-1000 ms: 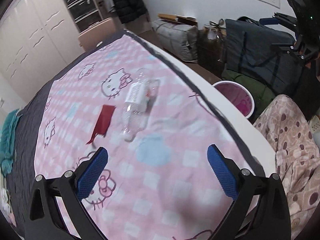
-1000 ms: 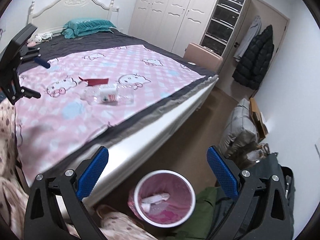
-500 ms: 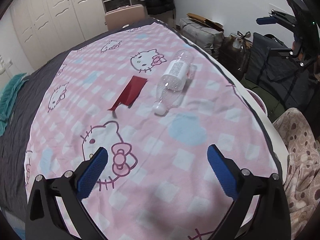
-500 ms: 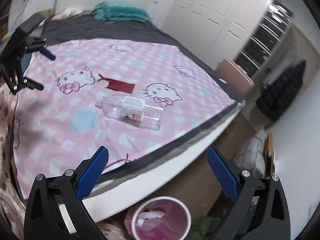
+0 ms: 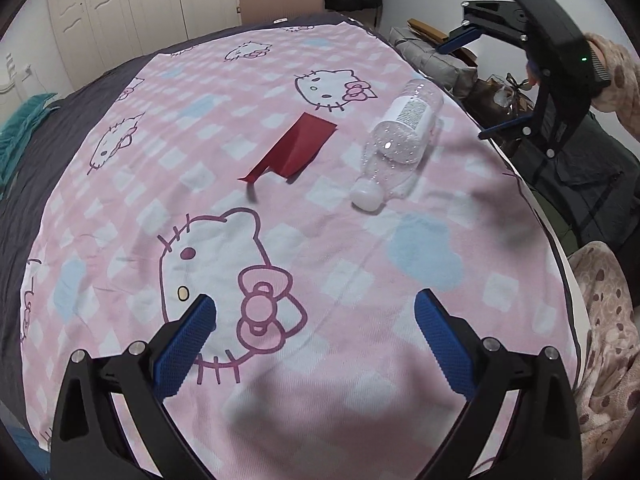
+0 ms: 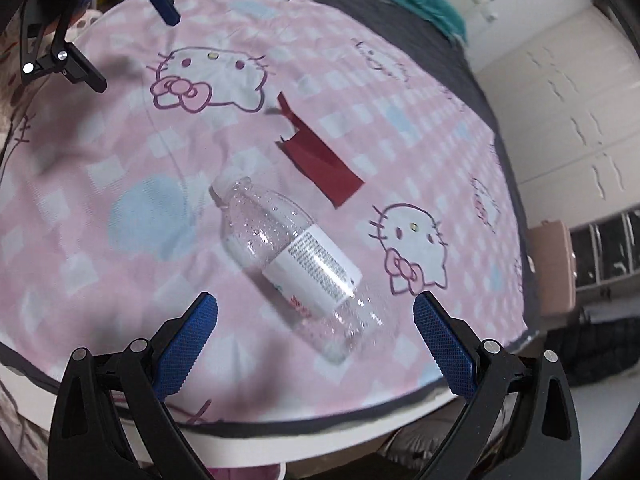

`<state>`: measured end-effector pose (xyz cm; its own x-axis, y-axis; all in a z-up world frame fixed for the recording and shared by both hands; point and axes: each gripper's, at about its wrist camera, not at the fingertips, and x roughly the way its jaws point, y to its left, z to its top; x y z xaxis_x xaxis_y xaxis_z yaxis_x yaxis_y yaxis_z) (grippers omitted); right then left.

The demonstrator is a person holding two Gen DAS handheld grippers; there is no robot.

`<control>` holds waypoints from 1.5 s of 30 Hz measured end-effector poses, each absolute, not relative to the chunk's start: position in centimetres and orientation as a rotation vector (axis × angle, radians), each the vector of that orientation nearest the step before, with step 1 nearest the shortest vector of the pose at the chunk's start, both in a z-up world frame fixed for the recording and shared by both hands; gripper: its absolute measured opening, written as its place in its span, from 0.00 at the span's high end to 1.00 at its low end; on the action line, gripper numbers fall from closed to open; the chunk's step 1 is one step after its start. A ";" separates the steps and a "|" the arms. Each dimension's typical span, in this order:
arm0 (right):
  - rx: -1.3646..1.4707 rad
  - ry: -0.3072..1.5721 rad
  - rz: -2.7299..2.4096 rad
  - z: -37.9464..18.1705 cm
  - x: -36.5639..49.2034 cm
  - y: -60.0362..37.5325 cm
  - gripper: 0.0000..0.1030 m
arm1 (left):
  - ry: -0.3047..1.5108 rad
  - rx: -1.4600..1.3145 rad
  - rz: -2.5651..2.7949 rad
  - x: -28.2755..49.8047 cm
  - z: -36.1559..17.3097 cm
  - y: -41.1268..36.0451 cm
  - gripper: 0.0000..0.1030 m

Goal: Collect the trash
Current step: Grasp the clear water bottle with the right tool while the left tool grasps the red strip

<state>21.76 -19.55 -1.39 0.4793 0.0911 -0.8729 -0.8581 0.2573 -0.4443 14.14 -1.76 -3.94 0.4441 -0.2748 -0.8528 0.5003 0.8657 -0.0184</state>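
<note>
A clear empty plastic bottle (image 5: 400, 140) with a white label lies on its side on the pink Hello Kitty blanket (image 5: 280, 280). It also shows in the right wrist view (image 6: 296, 264). A red paper scrap (image 5: 294, 148) lies flat just left of it, and shows in the right wrist view (image 6: 320, 160) beyond the bottle. My left gripper (image 5: 316, 336) is open and empty, above the blanket, short of both. My right gripper (image 6: 316, 336) is open and empty, just above the bottle's base end. It also shows at the right of the left wrist view (image 5: 480, 84).
The bed's near edge (image 6: 280, 440) runs below my right gripper, with a pink bin rim (image 6: 248, 474) under it. Bags (image 5: 436, 60) and dark luggage (image 5: 580, 184) stand on the floor right of the bed. White wardrobes (image 5: 120, 12) are beyond.
Both grippers have moved in over the bed. My right gripper has swung from above the bin to just above the bottle. My left gripper has come closer to the red scrap.
</note>
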 end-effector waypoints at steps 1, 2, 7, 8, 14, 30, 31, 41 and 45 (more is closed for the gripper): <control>-1.114 0.869 0.758 -1.8 22.4 -19.3 0.07 | 1.007 0.240 -0.489 14.4 -4.1 -1.7 0.05; -1.095 0.878 0.758 -2.0 22.8 -19.1 0.07 | 1.010 0.228 -0.488 14.6 -4.3 -1.6 0.05; -1.116 0.842 0.801 -2.8 23.1 -17.6 0.07 | 1.021 0.195 -0.494 15.6 -5.1 -1.3 0.05; -1.146 0.839 0.813 -3.0 23.1 -17.4 0.07 | 1.020 0.192 -0.494 15.7 -5.2 -1.3 0.05; -1.326 0.886 0.871 -5.3 25.1 -16.7 0.08 | 1.026 0.160 -0.488 15.9 -5.5 -1.0 0.05; -1.458 0.999 0.902 -10.0 26.9 -14.9 0.30 | 1.065 0.127 -0.460 16.4 -6.8 0.0 0.05; -1.431 1.013 0.910 -9.7 27.0 -14.9 0.31 | 1.064 0.131 -0.461 16.4 -6.8 -0.1 0.05; -1.323 1.028 0.821 -6.7 26.3 -16.1 0.34 | 1.044 0.168 -0.478 17.8 -6.4 -1.6 0.05; -1.222 1.037 0.764 -4.7 26.0 -17.1 0.34 | 1.023 0.166 -0.486 18.1 -5.8 -2.2 0.05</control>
